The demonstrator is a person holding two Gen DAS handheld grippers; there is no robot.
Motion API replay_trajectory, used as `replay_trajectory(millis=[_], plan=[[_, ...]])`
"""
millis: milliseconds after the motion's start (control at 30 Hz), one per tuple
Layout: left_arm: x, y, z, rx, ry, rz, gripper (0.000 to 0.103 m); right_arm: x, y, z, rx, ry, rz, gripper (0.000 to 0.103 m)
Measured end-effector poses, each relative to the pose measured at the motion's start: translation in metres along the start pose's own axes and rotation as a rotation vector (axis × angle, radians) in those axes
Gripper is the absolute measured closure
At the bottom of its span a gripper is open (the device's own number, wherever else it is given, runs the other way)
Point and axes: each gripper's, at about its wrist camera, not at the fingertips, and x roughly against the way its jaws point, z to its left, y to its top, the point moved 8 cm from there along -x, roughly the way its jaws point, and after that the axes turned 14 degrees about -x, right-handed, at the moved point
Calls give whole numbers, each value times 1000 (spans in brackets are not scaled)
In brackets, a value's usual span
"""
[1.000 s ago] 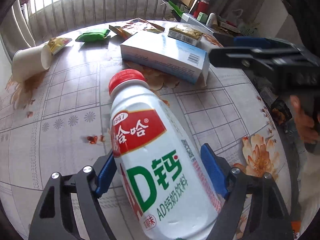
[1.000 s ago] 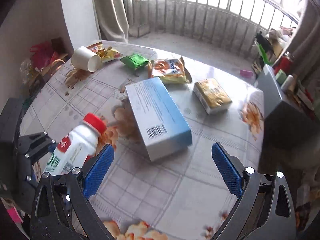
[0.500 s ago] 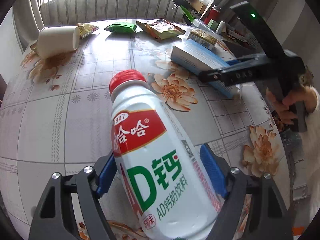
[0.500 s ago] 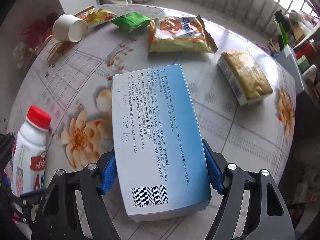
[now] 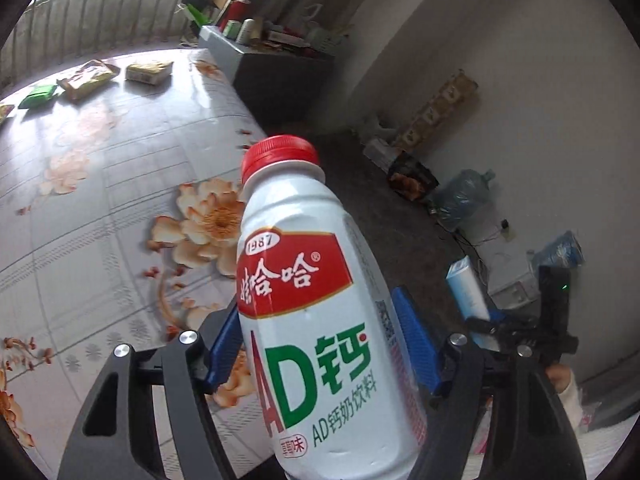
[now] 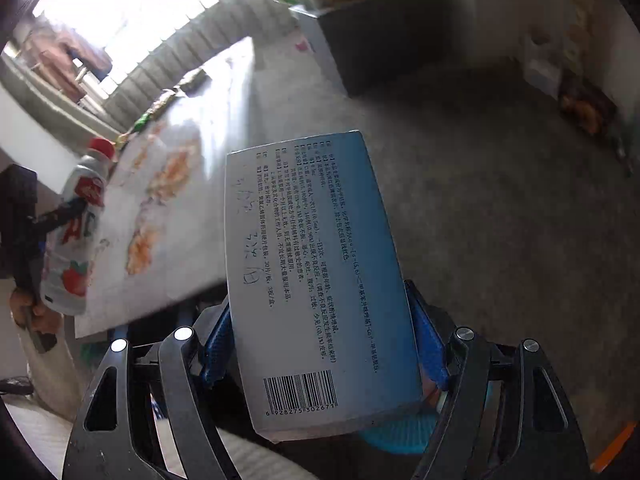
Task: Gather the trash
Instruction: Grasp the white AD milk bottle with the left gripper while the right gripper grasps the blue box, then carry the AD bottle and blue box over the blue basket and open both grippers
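My left gripper is shut on a white milk-drink bottle with a red cap, held up above the table's right edge. The bottle also shows in the right wrist view, at the left. My right gripper is shut on a blue-and-white carton box, lifted off the table and held over the dark floor. In the left wrist view the box and the right gripper holding it appear low on the right. Several snack packets and a small yellow box lie at the table's far end.
The flowered table stretches left and away. A dark cabinet stands past its far right corner. Bags, a water jug and clutter sit along the wall. The floor lies to the right of the table.
Both grippers have swung right, away from the table top. The right gripper has lifted the blue box off the table and now holds it over the floor. The left still holds the bottle.
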Motion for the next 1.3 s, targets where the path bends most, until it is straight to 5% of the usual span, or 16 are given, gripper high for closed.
replay_trajectory(millis=[167, 300, 400, 500, 700, 833, 967, 1033, 1100, 1167, 1200, 1233, 1300], plan=[[-24, 9, -72, -106, -75, 36, 35, -124, -87, -89, -156, -107, 194, 32], [-45, 7, -111, -174, -125, 87, 35, -258, -124, -127, -65, -324, 328, 29], [-63, 3, -140, -235, -144, 133, 35, -299, -139, -160, -215, -411, 392, 28], [-90, -11, -164, -284, -167, 206, 35, -279, -128, -163, -360, -294, 315, 23], [-205, -77, -208, -391, -216, 456, 35, -187, -94, -177, -386, -230, 72, 15], [-313, -155, -236, -552, -152, 649, 35, -137, -84, -206, -410, -243, -41, 13], [-401, -237, -233, -763, -6, 809, 35, -114, -74, -230, -396, -257, -109, 13], [-411, -253, -225, -825, 45, 838, 32, -112, -67, -238, -377, -262, -111, 13], [-408, -253, -220, -795, 43, 844, 20, -110, -64, -241, -354, -227, -109, 13], [-403, -246, -219, -754, 22, 823, 19, -92, -56, -250, -345, -182, -99, 13], [-401, -243, -216, -730, 21, 809, 28, -90, -53, -248, -343, -155, -91, 13], [-402, -244, -211, -707, 44, 820, 55, -86, -50, -246, -340, -129, -74, 13], [-410, -252, -205, -653, 60, 879, 82, -72, -51, -236, -327, -67, -30, 14]])
